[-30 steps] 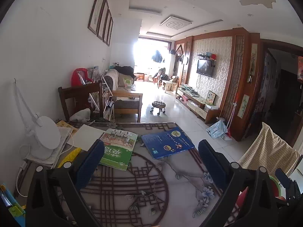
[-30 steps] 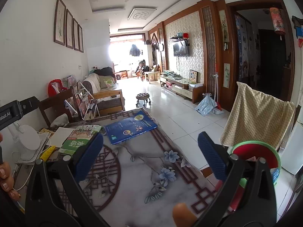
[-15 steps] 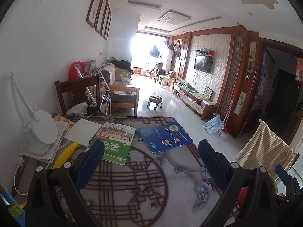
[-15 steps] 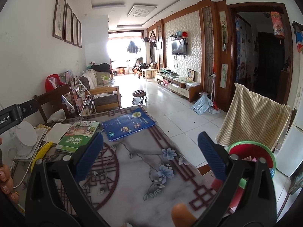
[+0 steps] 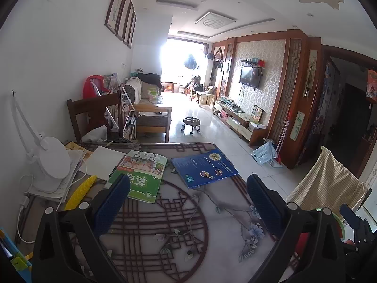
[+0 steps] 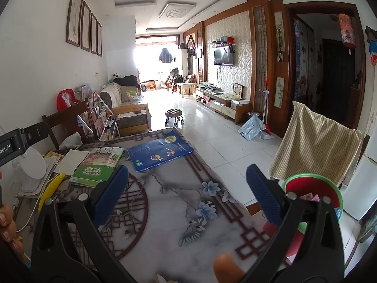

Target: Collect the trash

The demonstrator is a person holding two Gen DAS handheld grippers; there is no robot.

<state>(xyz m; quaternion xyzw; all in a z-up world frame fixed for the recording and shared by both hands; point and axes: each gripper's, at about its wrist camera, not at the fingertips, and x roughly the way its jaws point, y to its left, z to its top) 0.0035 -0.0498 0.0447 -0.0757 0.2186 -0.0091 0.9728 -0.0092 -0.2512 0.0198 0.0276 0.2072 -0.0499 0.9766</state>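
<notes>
Inside, paper scraps in red-lined bin [image 6: 306, 184]

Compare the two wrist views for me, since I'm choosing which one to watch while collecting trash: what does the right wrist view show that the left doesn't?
Only the right wrist view shows inside the red bin, with paper scraps in it, plus the dark doorway in full. Only the left wrist view shows the lamp's white arm reaching up the wall. Both show the green book, the blue book, the table, the checked cloth and open grippers: left gripper, right gripper.
</notes>
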